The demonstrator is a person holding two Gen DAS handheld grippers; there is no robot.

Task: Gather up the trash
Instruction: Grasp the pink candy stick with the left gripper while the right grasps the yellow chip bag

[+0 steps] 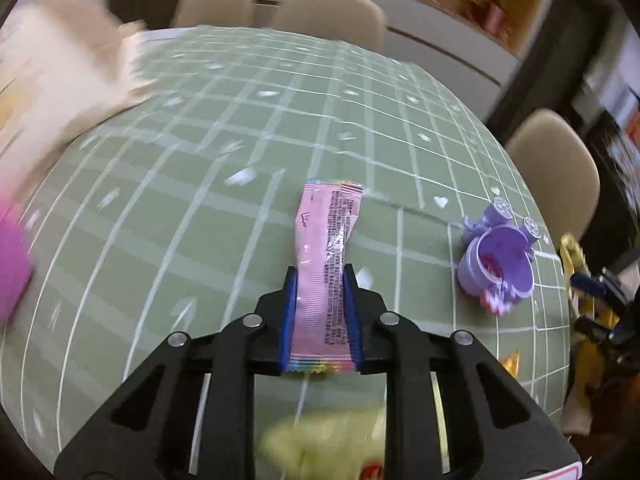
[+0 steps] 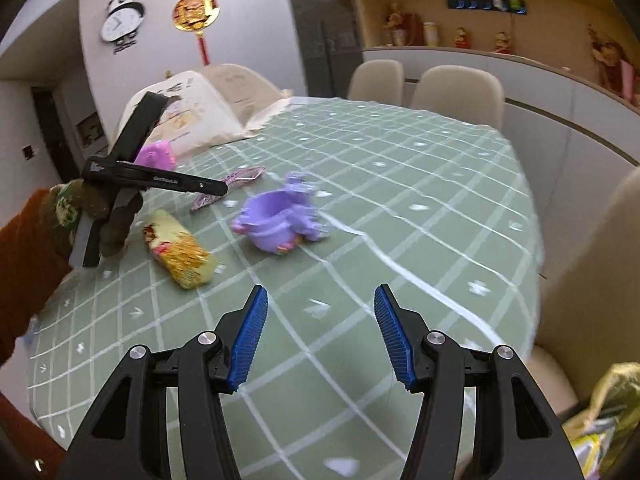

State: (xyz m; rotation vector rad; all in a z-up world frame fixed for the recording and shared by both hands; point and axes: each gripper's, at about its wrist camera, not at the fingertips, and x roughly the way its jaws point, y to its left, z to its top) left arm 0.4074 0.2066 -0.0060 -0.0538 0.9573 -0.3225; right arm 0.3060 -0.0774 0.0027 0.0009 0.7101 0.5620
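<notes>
Clamping my left tongs [image 1: 320,280] on the pink wrapper [image 1: 325,256], I had the blue pads [image 1: 289,312] pressed against both of its long edges, its rainbow-striped end sitting back between the jaws and its far end reaching forward over the table [image 1: 200,208]. My right tongs [image 2: 320,300] stood wide apart with nothing between the ribbed pads [image 2: 250,336], hovering over the table's near edge.

From the right wrist view I saw my left hand [image 2: 100,208], in a dark glove with a rust-coloured sleeve [image 2: 28,248], gripping the handle of the left tool above the table's left side. Just below it lay a yellow snack packet [image 2: 180,252], crumpled, near the left edge. A purple toy cup [image 2: 276,224] lay tipped on its side toward the middle of the table, well apart from the right tongs; in the left wrist view it sat close to the right edge.

A green tablecloth with a white grid and small white hearts covered the table. A cream printed bag [image 2: 192,120] rested at the far left corner, with a blurred magenta object [image 2: 156,156] beside it. Beige chairs [image 2: 456,92] stood along the far edge, with another at the right. Behind them ran a pale cabinet and wooden shelves [image 2: 480,8] holding figurines; a panda clock [image 2: 120,20] and a red-and-gold ornament [image 2: 196,12] hung on the wall.
</notes>
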